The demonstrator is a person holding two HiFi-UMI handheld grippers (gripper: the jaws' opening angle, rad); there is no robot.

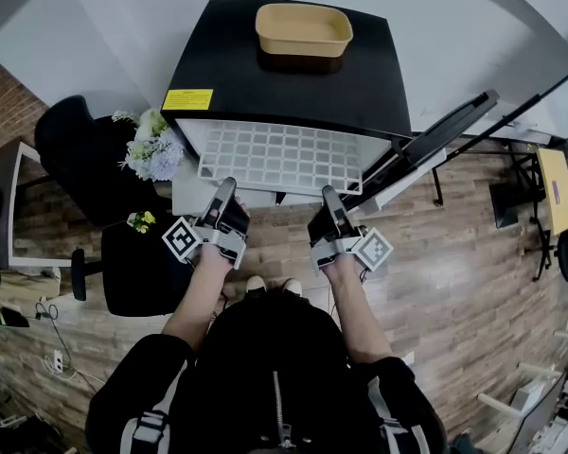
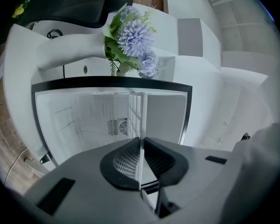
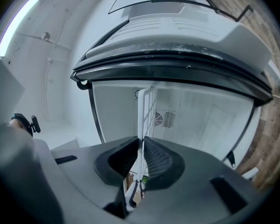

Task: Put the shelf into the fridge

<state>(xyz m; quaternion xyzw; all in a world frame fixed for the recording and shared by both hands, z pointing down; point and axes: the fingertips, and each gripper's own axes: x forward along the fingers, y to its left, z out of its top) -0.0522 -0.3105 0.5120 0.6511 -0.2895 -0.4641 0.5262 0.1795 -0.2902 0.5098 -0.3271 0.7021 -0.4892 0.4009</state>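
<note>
A white wire-grid shelf (image 1: 282,156) lies level, part way into the open mouth of a small black fridge (image 1: 293,74). My left gripper (image 1: 225,195) is shut on the shelf's near edge at the left, and my right gripper (image 1: 329,200) is shut on it at the right. In the left gripper view the shelf (image 2: 136,113) shows edge-on between the pads, reaching into the white fridge interior (image 2: 84,115). In the right gripper view the shelf (image 3: 146,108) runs the same way toward the back wall vent (image 3: 164,119).
A tan tray (image 1: 303,28) sits on top of the fridge. The fridge door (image 1: 435,140) hangs open to the right. A vase of pale blue flowers (image 1: 154,149) stands at the left beside a black chair (image 1: 85,159). Wooden floor lies below.
</note>
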